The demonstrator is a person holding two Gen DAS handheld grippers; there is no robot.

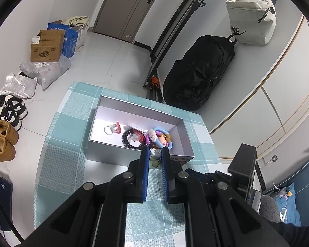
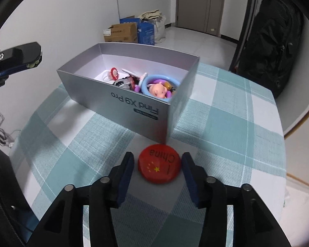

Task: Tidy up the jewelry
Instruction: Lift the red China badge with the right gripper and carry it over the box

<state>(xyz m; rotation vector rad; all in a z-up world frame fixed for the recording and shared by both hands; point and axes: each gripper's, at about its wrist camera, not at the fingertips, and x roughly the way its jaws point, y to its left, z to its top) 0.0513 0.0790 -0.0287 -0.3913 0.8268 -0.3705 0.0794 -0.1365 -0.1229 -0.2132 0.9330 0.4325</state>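
Note:
A grey open box (image 1: 105,150) (image 2: 121,100) stands on the checked tablecloth and holds a clear ring (image 1: 108,129), a dark bead bracelet (image 1: 126,142), coloured bangles (image 1: 164,135) and a pig figure (image 2: 158,89). My left gripper (image 1: 155,154) hangs above the box's near wall, its jaws narrowly apart around a small green and grey charm (image 1: 155,158). My right gripper (image 2: 157,158) is open, its fingers on either side of a red round China badge (image 2: 159,165) lying on the cloth just in front of the box.
The table (image 2: 226,123) has a teal and white checked cloth. A black backpack (image 1: 197,74) leans by the wall beyond the table. Cardboard boxes (image 1: 47,45), bags and shoes (image 1: 2,142) lie on the floor at left. The left gripper shows in the right wrist view (image 2: 16,56).

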